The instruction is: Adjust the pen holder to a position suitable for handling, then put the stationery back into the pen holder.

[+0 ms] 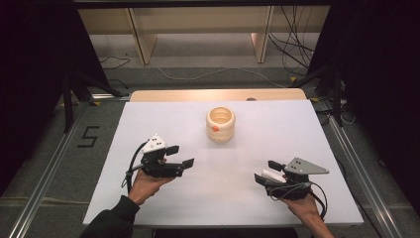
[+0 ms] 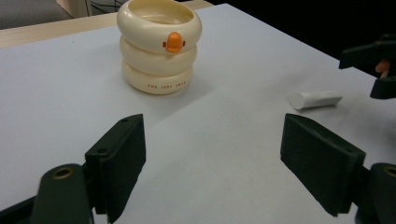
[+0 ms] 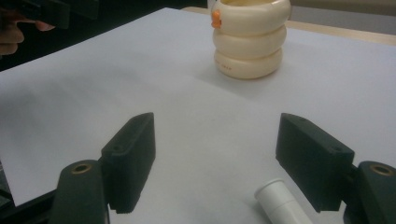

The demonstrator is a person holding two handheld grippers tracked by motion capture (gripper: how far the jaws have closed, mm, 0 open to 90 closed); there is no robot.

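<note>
Cream ringed cup (image 1: pixel 220 124) stood mid-table while both grippers, left (image 1: pixel 180 156) and right (image 1: pixel 266 171), gaped empty, a white tube (image 3: pixel 284 205) lying beside the right one.

I see ringed cup (image 1: pixel 220 124) upper centre on table (image 1: pixel 148 114); my left gripper (image 1: pixel 181 156) lower left, right gripper (image 1: pixel 266 171) lower right, tube (image 1: pixel 272 175) between its jaws.

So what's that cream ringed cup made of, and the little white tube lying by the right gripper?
The cream ringed cup looks like glazed ceramic or glossy plastic: smooth, soft highlights, printed lettering low down, an orange knob. Which one, I can't tell. The white tube looks like matte plastic, with an even, dull surface and a moulded rim at one end.
</note>
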